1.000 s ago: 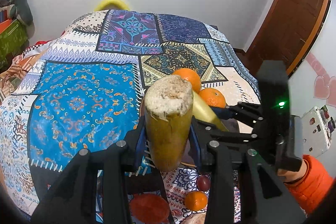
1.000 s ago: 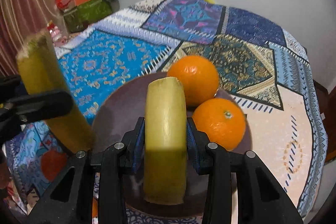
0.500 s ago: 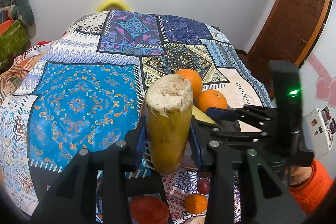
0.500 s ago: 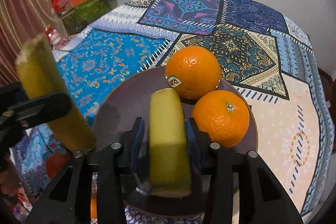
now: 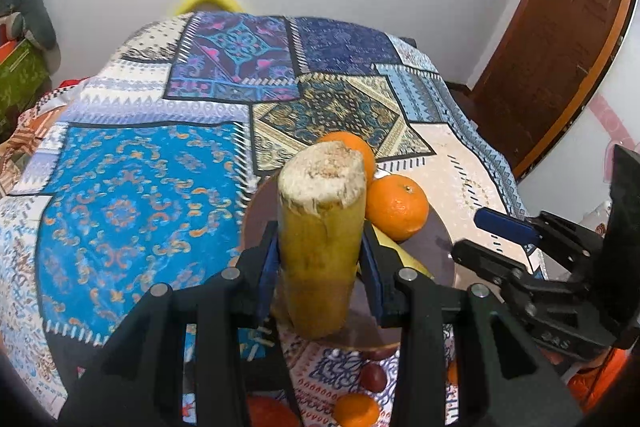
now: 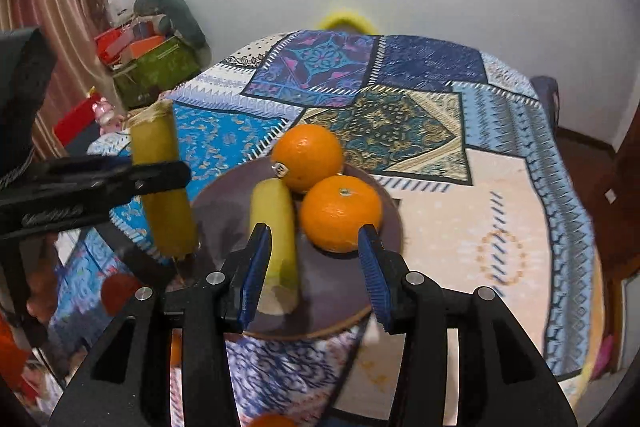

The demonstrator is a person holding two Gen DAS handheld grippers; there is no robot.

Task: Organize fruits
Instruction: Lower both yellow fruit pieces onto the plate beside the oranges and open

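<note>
L gripper clamped on cane, held over plate left rim to drop in. R gripper jaws just opened, empty; 2nd cane lies on plate w/ oranges.

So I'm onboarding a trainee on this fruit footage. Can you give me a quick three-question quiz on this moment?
1. True or false: the left gripper grips a sugarcane piece.
2. How many oranges lie on the brown plate?
3. What lies on the plate beside the oranges: (a) a sugarcane piece, (b) an apple, (c) a knife?

Key: 1 true; 2 two; 3 a. The right gripper has just been opening, nothing clamped.
</note>
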